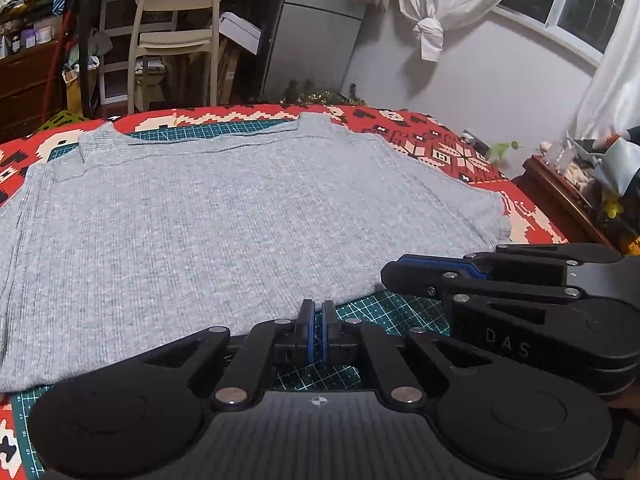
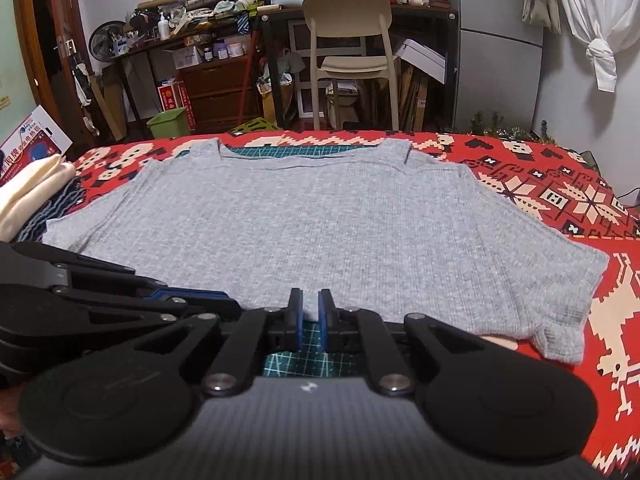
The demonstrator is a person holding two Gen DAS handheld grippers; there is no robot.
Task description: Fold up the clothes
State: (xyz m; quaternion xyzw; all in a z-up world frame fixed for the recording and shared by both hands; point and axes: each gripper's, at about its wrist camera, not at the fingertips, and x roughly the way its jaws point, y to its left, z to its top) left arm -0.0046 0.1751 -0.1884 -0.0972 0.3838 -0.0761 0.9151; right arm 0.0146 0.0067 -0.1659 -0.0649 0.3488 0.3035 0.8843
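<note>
A grey ribbed knit top (image 1: 224, 216) (image 2: 320, 220) lies flat, neckline at the far side, on a green cutting mat (image 1: 380, 312). Both grippers sit side by side at its near hem. My left gripper (image 1: 319, 310) has its blue pads almost together, pinching the hem edge. My right gripper (image 2: 311, 308) is just to its right and also shows in the left wrist view (image 1: 390, 276). Its pads stand a narrow gap apart over the hem, with mat showing between them. The left gripper's fingers (image 2: 224, 306) show at the left of the right wrist view.
A red patterned cloth (image 2: 560, 200) covers the table under the mat. Folded cream and blue-striped fabric (image 2: 36, 192) lies at the left edge. Behind the table stand a beige chair (image 2: 352, 40), cluttered shelves and a fridge (image 1: 312, 32). A low wooden stand (image 1: 560, 196) is at the right.
</note>
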